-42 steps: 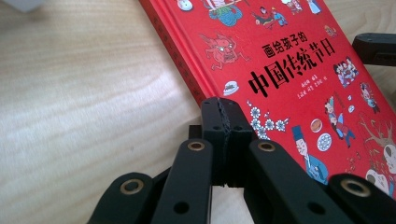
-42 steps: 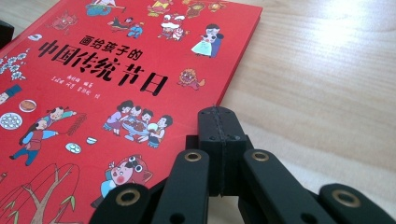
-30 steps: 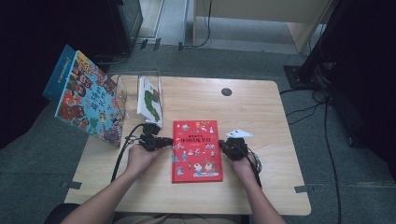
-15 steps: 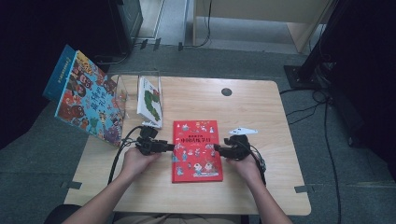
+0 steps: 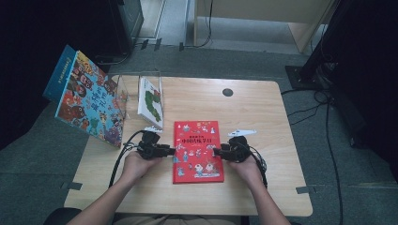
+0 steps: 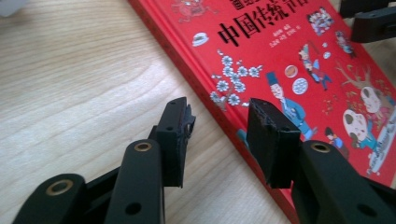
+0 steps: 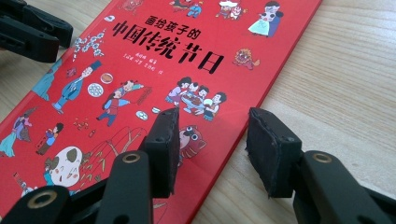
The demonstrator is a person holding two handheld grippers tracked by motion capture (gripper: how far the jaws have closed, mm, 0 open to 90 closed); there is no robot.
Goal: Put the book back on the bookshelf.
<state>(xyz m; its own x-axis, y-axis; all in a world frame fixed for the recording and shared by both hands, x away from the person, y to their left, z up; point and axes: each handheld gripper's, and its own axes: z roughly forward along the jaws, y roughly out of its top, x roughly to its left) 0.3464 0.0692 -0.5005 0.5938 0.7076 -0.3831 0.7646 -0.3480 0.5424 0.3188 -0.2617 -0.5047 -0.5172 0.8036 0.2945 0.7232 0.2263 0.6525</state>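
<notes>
Centrally, the wooden bench point(image 5: 263, 108) carries everything, and the red book point(image 5: 197, 151) lying flat near its front middle serves as the landmark. Left of the red book and beyond the bench's left edge, a large picture book with cartoon faces point(image 5: 89, 101) leans tilted. Between that and the red book, a clear stand point(image 5: 155, 77) holds a white book with a green caterpillar point(image 5: 151, 102), upright at the red book's far left corner. Beyond the red book, a small dark round hole point(image 5: 227, 92) sits in the bench top. At the red book's left edge, the left tool point(image 6: 219, 135) is released, its jaws having just been closing, straddling the edge with the pads clear of the cover. At the red book's right edge, the right tool point(image 7: 212, 149) is likewise released, jaws just narrowing, one over the cover and one over bare wood
</notes>
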